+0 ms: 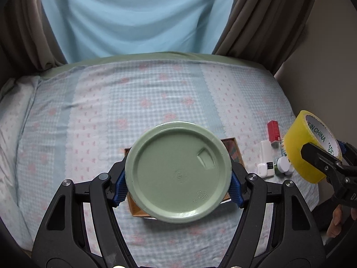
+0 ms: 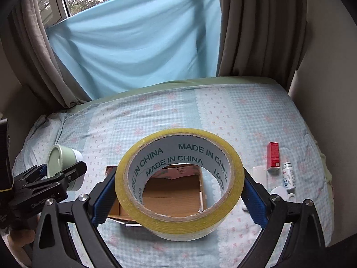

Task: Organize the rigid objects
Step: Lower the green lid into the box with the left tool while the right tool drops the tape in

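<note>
My left gripper point(image 1: 178, 183) is shut on a pale green jar point(image 1: 178, 172), its round lid facing the left wrist camera; blue pads press its sides. The same jar point(image 2: 62, 160) shows at the left of the right wrist view, held above the bed. My right gripper point(image 2: 179, 198) is shut on a roll of yellow tape point(image 2: 178, 183), also seen as the tape point(image 1: 310, 147) at the right edge of the left view. Below both lies an open cardboard box point(image 2: 174, 196) on the bed, mostly hidden behind the jar as the box point(image 1: 234, 149) in the left view.
The checked bedsheet point(image 2: 200, 111) covers the bed. At its right side lie a red carton point(image 2: 273, 156), a white bottle point(image 2: 289, 176), a white tube point(image 1: 266, 154) and small white caps point(image 2: 279, 192). Curtains and a blue cloth point(image 2: 133, 55) hang behind. A person's hand point(image 1: 339, 221) holds the right gripper.
</note>
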Motion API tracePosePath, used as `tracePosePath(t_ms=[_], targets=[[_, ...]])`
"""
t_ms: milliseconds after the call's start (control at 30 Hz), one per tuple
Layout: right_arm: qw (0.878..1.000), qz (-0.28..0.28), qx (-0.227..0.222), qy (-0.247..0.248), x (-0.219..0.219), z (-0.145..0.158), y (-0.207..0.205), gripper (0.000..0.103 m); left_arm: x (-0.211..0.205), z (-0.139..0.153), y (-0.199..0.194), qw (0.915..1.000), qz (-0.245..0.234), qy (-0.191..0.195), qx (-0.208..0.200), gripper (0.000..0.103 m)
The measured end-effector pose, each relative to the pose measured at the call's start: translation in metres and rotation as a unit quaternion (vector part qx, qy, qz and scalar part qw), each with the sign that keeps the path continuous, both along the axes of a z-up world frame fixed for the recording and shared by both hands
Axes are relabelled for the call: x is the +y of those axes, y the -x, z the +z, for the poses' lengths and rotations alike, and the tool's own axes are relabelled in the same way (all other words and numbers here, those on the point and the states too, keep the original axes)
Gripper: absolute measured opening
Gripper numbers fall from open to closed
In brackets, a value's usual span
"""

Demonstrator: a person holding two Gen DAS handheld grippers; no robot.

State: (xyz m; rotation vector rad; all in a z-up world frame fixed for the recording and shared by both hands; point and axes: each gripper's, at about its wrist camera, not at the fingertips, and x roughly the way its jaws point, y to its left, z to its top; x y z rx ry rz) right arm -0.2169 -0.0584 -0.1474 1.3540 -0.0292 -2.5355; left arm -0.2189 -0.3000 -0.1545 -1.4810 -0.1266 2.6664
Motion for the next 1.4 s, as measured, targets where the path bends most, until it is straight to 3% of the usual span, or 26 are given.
tracePosePath(t_ms=[133, 300, 500, 667, 867, 1000, 1067, 1100, 1233, 1400], targets=[[0.998, 0.038, -0.03, -0.029, -0.035, -0.029, 0.006, 0.097, -0.014, -0.032, 0.022, 0.9994, -0.017, 0.015, -0.027, 0.068], [0.985, 0.101, -0.076, -0.121, -0.076, -0.09, 0.021, 0.097, -0.016, -0.091, 0.049, 0.9957, -0.04, 0.029, -0.079, 0.068], [0.967, 0.158, -0.129, -0.151, -0.102, -0.167, 0.036, 0.097, -0.01, -0.185, 0.074, 0.9839, -0.057, 0.047, -0.163, 0.068], [0.953, 0.204, -0.162, -0.154, -0.113, -0.22, 0.038, 0.097, 0.001, -0.233, 0.083, 0.9775, -0.072, 0.058, -0.19, 0.068], [0.944, 0.244, -0.168, -0.145, -0.112, -0.252, 0.035, 0.097, 0.012, -0.25, 0.087, 0.9752, -0.092, 0.07, -0.189, 0.068], [0.948, 0.256, -0.144, -0.125, -0.109, -0.254, 0.037, 0.098, 0.017, -0.248, 0.092, 0.9763, -0.094, 0.084, -0.175, 0.069], [0.951, 0.255, -0.143, -0.105, -0.108, -0.254, 0.041, 0.098, 0.015, -0.242, 0.092, 0.9796, -0.091, 0.071, -0.164, 0.094], [0.952, 0.252, -0.146, -0.093, -0.106, -0.255, 0.044, 0.099, 0.014, -0.238, 0.093, 0.981, -0.083, 0.083, -0.154, 0.103], [0.967, 0.226, -0.102, -0.051, -0.092, -0.243, 0.049, 0.103, 0.009, -0.219, 0.094, 0.9857, -0.081, 0.06, -0.135, 0.103], [0.967, 0.214, -0.11, -0.08, -0.082, -0.238, 0.044, 0.103, 0.007, -0.21, 0.086, 0.9863, -0.07, 0.06, -0.137, 0.103]])
